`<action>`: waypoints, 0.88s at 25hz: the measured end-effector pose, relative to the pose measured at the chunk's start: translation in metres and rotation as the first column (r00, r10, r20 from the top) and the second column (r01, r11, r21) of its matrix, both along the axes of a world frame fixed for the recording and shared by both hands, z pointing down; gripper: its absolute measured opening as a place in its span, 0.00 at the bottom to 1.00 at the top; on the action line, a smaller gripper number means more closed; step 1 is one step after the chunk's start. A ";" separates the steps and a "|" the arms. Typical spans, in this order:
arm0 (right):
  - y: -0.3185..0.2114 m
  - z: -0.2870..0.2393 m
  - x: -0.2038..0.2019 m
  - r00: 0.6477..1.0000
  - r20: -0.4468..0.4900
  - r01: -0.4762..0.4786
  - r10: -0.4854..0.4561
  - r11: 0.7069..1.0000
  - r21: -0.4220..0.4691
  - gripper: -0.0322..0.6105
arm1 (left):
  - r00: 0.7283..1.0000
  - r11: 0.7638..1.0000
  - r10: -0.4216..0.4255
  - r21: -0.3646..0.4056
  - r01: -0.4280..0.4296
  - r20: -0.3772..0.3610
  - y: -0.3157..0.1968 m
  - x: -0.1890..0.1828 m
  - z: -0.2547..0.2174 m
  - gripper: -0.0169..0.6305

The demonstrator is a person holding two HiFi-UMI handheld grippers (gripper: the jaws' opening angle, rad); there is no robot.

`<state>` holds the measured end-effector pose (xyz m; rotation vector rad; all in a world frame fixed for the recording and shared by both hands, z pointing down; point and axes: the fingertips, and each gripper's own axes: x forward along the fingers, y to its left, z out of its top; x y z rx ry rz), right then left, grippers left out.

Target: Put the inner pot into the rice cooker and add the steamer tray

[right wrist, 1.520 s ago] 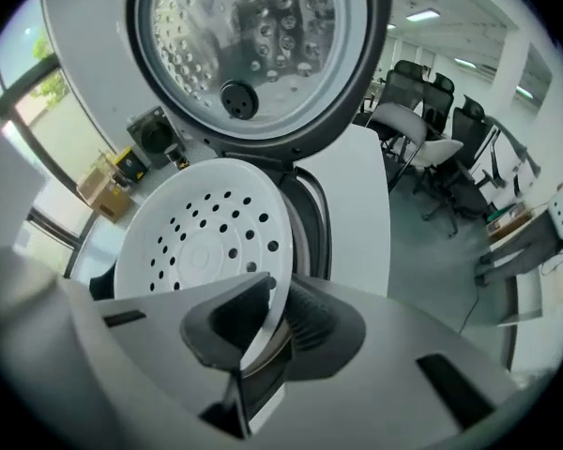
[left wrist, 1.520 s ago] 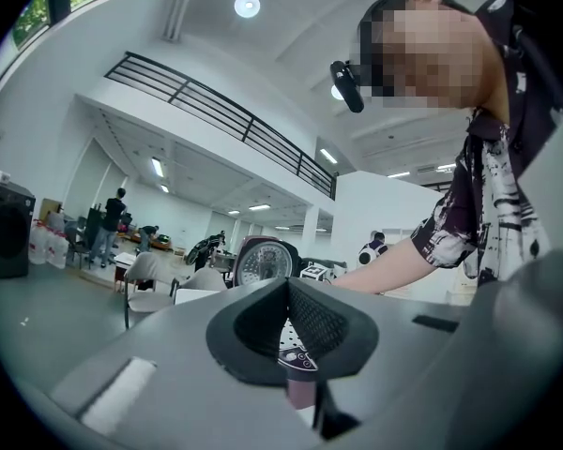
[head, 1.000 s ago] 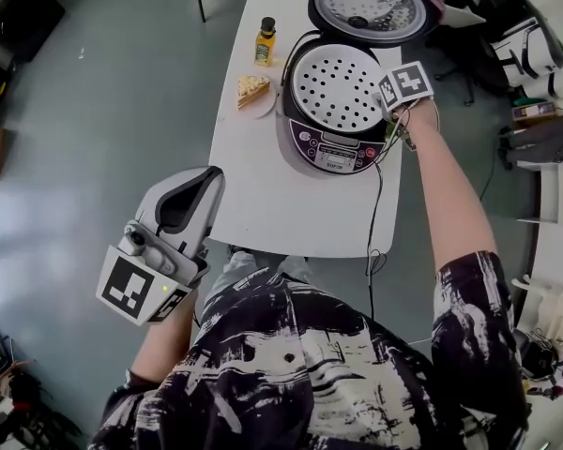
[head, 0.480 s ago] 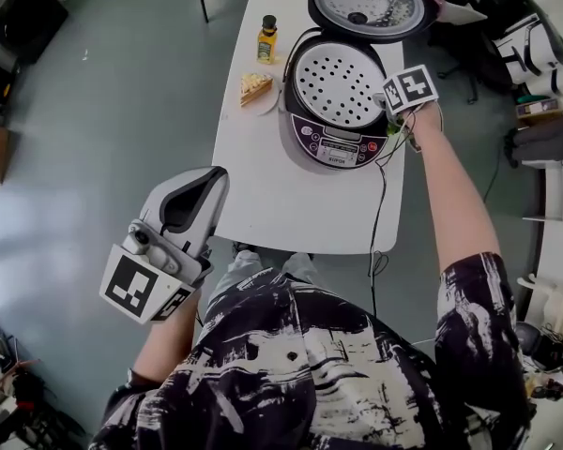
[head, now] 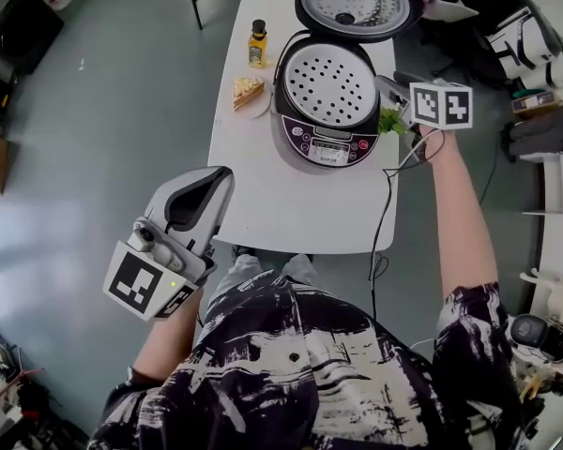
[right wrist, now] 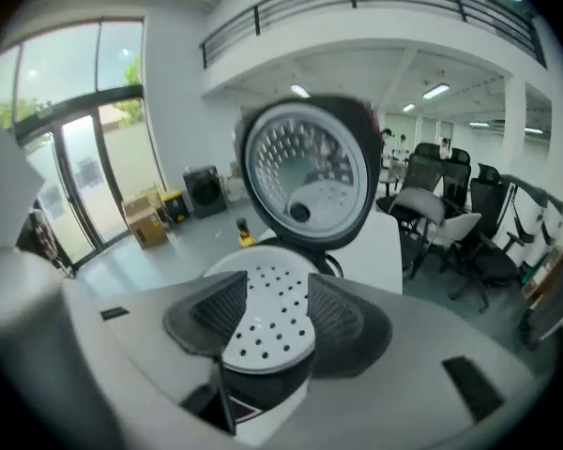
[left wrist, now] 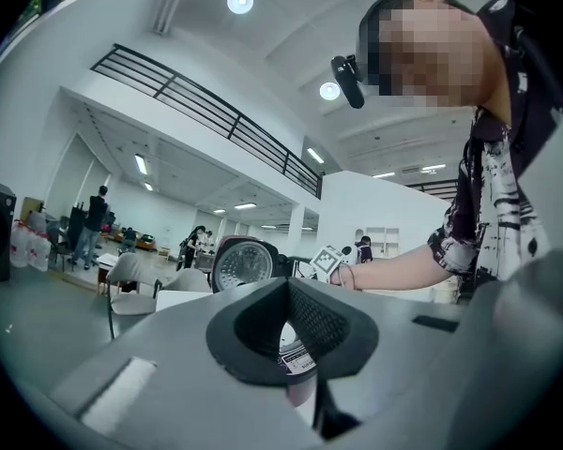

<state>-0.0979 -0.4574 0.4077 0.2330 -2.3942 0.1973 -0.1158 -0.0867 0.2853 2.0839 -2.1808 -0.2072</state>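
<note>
On the long white surface (head: 291,204), at its far end: the dark round rice cooker with a silver control panel (head: 330,148), domed lid (head: 357,3) thrown back. Seated level in the cooker's mouth and filling it rim to rim: the round white perforated steamer tray (head: 327,84). No seeing the inner pot on its own; judged to lie under the tray, hidden by it. Looks like both steps of the task done.

Just changed, at the cooker's right edge: the right gripper with its black-and-white marker cube (head: 394,90). Was down at the tray's right rim a second ago; now lifted clear and drawn a little to the right, apart from tray and cooker. Has just been opening its jaws and now holds them at a moderate gap, with nothing between the pads and only the tray seen through them from above. Reads as a release and a withdrawal, not a fresh reach. Forearm stretched out along the surface's right side, gripper tipped downward toward the tray and the raised lid.

Nearer the body, off the surface's left corner over the grey floor (head: 94,111): the grey left gripper (head: 206,184), held low and level, pointing toward the cooker, in much the same place as before. Shows a narrow slit between its jaws, empty. Idle, by the look of it.
</note>
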 end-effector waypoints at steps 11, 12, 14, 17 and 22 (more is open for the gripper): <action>0.148 -0.176 0.118 0.705 0.707 0.077 -0.062 0.997 0.011 0.05 | 0.988 0.990 0.141 0.000 -0.141 0.062 -0.063 0.049 -0.019 0.03; 0.156 -0.173 0.125 0.703 0.707 0.075 -0.076 0.997 0.033 0.05 | 0.986 0.988 0.154 -0.004 -0.154 0.070 -0.069 0.054 -0.021 0.03; 0.170 -0.165 0.134 0.714 0.689 0.079 -0.123 0.992 0.096 0.05 | 0.982 0.985 0.171 -0.012 -0.171 0.085 -0.081 0.064 -0.023 0.03; 0.186 -0.153 0.142 0.731 0.660 0.087 -0.174 0.983 0.163 0.05 | 0.977 0.984 0.179 -0.021 -0.177 0.114 -0.095 0.075 -0.028 0.03; 0.187 -0.141 0.145 0.745 0.635 0.080 -0.205 0.972 0.221 0.05 | 0.977 0.987 0.160 -0.032 -0.157 0.143 -0.111 0.081 -0.029 0.03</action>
